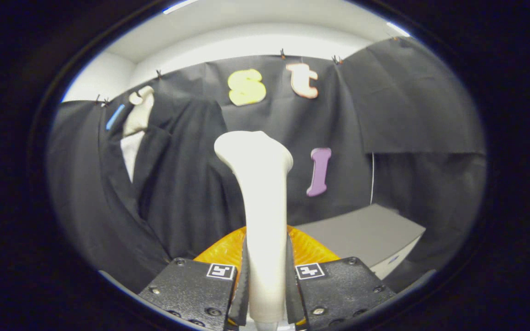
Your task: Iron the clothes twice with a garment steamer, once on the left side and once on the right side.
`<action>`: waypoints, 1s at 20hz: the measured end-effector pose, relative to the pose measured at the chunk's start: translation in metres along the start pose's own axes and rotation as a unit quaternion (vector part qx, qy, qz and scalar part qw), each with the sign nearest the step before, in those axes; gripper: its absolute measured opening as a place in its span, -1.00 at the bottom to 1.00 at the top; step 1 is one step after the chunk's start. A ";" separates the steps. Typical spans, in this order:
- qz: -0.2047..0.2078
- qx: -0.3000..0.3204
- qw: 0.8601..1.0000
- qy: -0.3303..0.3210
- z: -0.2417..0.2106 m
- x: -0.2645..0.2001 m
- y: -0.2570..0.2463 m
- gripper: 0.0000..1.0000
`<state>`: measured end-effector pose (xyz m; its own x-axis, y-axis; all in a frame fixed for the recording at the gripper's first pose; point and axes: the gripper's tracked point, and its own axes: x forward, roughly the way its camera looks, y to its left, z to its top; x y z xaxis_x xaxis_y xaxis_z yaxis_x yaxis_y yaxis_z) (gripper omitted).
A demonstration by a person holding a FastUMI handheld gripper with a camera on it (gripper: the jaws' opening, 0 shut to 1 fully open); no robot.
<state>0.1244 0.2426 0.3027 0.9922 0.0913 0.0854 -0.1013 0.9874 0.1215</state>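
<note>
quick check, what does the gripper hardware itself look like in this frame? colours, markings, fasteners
The gripper has two blocky black bodies with a textured matte surface and small round screws. Each carries a square black-and-white marker tag at its inner top corner. The fingers are thin dark ribbed pads.

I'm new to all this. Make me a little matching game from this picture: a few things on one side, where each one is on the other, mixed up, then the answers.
Things:
1. white steamer
2. black garment
3. grey box
4. orange part

Places:
A. hanging on the wall, beyond the fingers to the left
B. low behind the steamer's handle, just ahead of the fingers
C. gripped between the two fingers
D. ahead to the right, by the wall

Pairs: 1-C, 2-A, 3-D, 4-B
</note>
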 end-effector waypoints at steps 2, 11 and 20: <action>0.001 -0.013 0.999 -0.052 0.027 -0.002 0.023 -0.31; 0.028 -0.034 0.987 -0.153 0.072 0.041 0.120 -0.31; 0.002 -0.086 0.983 -0.162 0.048 0.075 0.145 -0.30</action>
<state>0.1803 0.3864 0.3744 0.9138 0.0773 0.3987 -0.0643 0.9969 -0.0457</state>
